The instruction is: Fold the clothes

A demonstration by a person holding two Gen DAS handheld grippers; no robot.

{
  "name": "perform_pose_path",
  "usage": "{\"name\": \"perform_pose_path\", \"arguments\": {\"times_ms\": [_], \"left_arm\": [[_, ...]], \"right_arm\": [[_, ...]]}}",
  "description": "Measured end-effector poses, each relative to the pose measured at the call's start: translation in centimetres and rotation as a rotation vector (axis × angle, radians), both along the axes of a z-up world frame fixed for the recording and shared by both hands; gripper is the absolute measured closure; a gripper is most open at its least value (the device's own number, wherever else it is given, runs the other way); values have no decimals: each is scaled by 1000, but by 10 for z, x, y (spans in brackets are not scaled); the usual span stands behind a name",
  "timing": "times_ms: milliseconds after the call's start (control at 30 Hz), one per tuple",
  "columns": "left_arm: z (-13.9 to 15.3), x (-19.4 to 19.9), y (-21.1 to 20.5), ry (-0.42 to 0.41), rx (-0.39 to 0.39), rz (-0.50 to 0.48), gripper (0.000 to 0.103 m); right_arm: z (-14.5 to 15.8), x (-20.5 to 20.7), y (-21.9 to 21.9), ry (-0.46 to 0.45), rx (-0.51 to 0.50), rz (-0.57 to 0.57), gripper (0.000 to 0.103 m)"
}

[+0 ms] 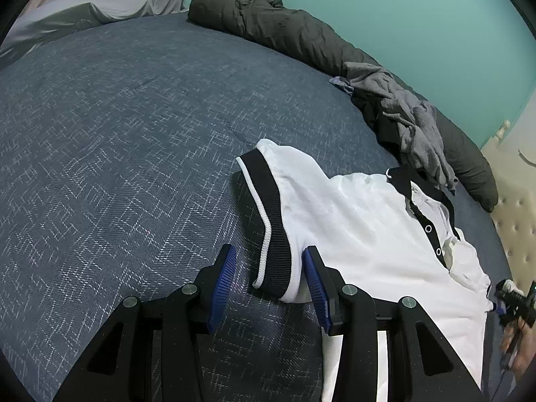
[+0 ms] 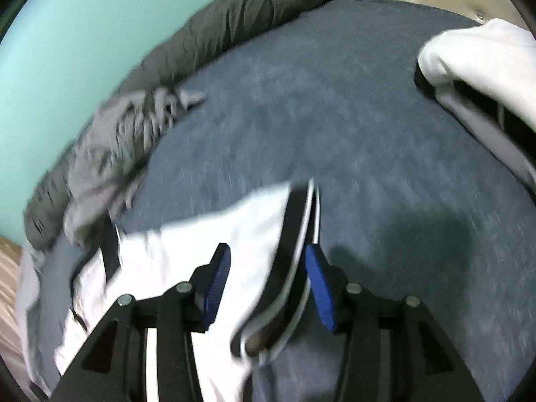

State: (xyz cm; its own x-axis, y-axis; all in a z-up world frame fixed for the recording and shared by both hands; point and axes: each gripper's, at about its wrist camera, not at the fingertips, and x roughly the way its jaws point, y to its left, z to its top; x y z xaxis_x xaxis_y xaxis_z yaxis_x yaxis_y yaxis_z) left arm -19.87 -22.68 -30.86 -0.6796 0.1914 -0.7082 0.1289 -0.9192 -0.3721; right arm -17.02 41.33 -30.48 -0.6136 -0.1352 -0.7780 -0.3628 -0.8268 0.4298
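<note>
A white polo shirt (image 1: 351,227) with black cuffs and a black button placket lies spread on the blue bed cover (image 1: 134,134). My left gripper (image 1: 269,249) is open, and the black cuff (image 1: 271,234) of one sleeve lies loose between its blue pads. In the blurred right wrist view, my right gripper (image 2: 268,247) is open over the shirt (image 2: 187,261). The other sleeve's black cuff (image 2: 291,234) lies between its pads without being pressed. The right gripper (image 1: 502,301) also shows small at the shirt's far side in the left wrist view.
A crumpled grey garment (image 1: 412,124) lies beyond the shirt, against a rolled dark duvet (image 1: 268,16) along the teal wall. A tufted beige headboard (image 1: 516,214) bounds the bed. A stack of white and dark clothes (image 2: 485,60) sits at the right by the headboard.
</note>
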Motion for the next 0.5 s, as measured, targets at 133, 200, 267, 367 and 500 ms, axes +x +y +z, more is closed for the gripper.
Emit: {"name": "perform_pose_path", "arguments": {"times_ms": [133, 200, 267, 367, 500], "left_arm": [[0, 1, 0, 1, 5, -2, 57], [0, 1, -1, 2, 7, -3, 57], [0, 1, -1, 2, 10, 0, 57], [0, 1, -2, 2, 12, 5, 57], [0, 2, -3, 2, 9, 7, 57]], "right_arm": [[-15, 17, -20, -66, -23, 30, 55], [-18, 20, -25, -51, -16, 45, 70], [-18, 23, -25, -40, -2, 41, 97], [-20, 29, -10, -16, -19, -13, 101], [-24, 33, 14, -4, -17, -87, 101]]}}
